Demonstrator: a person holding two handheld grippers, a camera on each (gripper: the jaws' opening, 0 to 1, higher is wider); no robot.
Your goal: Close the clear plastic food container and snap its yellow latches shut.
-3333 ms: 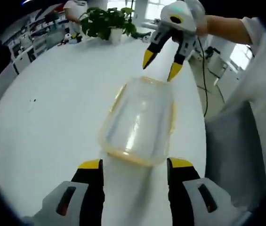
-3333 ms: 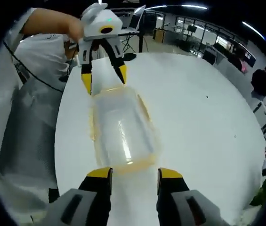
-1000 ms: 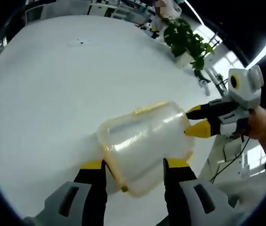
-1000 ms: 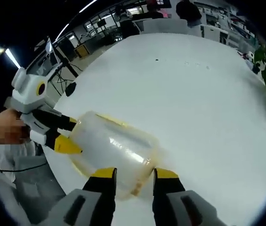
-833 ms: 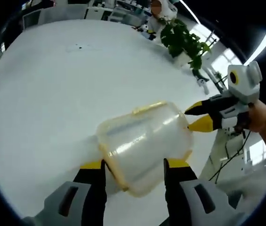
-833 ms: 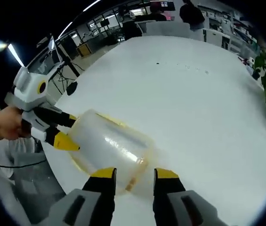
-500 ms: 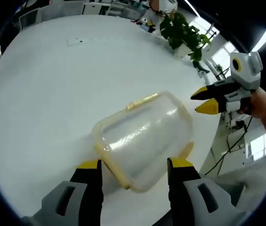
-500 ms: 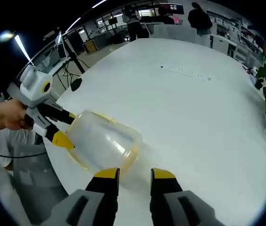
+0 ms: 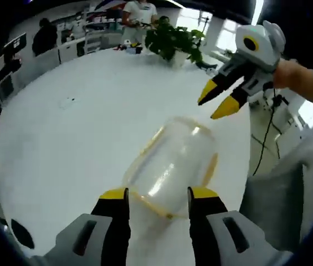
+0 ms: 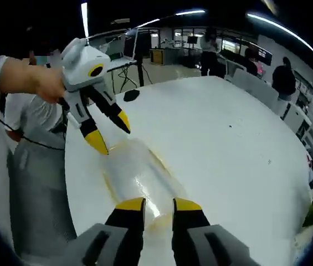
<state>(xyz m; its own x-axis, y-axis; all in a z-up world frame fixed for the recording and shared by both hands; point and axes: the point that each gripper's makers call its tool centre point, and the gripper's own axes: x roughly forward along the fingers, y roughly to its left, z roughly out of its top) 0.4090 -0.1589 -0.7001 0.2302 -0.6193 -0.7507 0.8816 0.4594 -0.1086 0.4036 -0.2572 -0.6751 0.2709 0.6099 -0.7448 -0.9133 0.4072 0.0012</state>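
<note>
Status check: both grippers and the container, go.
Left gripper open, at container's near end. Right gripper open, above it, clear. Container on white table. Nothing in the way.

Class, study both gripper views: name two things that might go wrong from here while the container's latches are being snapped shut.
1. The clear container lies near the white table's edge; a push might slide it off.
2. Both grippers, left and right, are open and apart from it, so nothing braces it; pressing one latch may tip or spin it.

No readable text, labels or numbers — container, grippers, table all unmarked
</note>
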